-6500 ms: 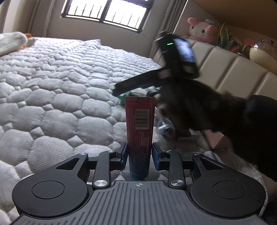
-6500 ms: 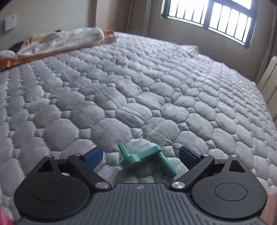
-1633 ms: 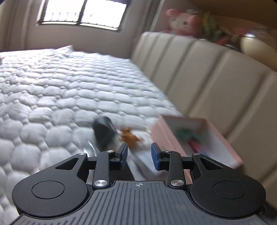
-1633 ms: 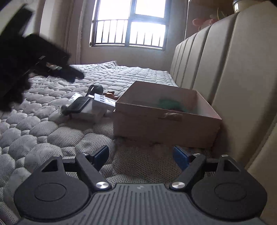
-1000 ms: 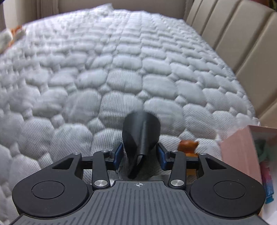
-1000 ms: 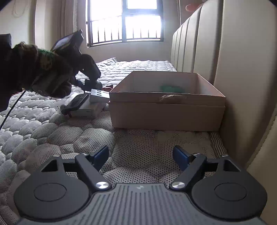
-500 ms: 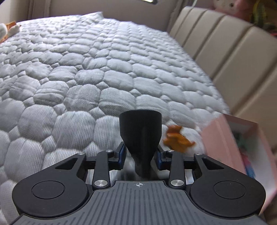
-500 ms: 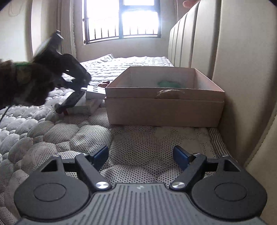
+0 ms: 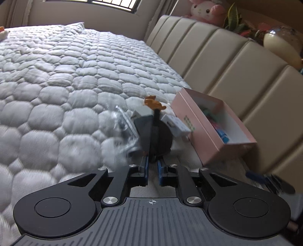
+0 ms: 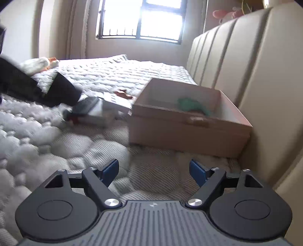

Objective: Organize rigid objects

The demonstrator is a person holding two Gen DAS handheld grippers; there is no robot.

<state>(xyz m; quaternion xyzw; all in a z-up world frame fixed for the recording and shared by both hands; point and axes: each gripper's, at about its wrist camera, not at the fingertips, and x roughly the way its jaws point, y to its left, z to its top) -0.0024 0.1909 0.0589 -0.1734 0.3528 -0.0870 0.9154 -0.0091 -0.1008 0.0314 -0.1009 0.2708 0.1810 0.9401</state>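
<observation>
My left gripper [image 9: 152, 163] is shut on a black scoop-like object [image 9: 158, 138], held by its thin handle above the bed. Behind it lies a pile: a white box [image 9: 175, 124], a grey box [image 9: 143, 115], an orange toy figure [image 9: 152, 101] and a clear plastic item [image 9: 123, 123]. A pink open box [image 9: 191, 117] stands by the headboard, with a green item [image 10: 191, 105] and coloured items [image 9: 220, 130] inside. My right gripper [image 10: 154, 170] is open and empty, low over the mattress in front of the box [image 10: 185, 130].
The padded beige headboard [image 9: 227, 56] runs along the right. A plush toy [image 9: 204, 10] and a lamp [image 9: 282, 45] stand on the shelf above it. The quilted mattress [image 9: 56, 85] spreads left. A white cloth [image 10: 36, 64] lies far off.
My left gripper has turned and pulled back with the black object, which now shows edge-on. The pile and pink box have come into its view. My right gripper has tilted and shifted slightly.
</observation>
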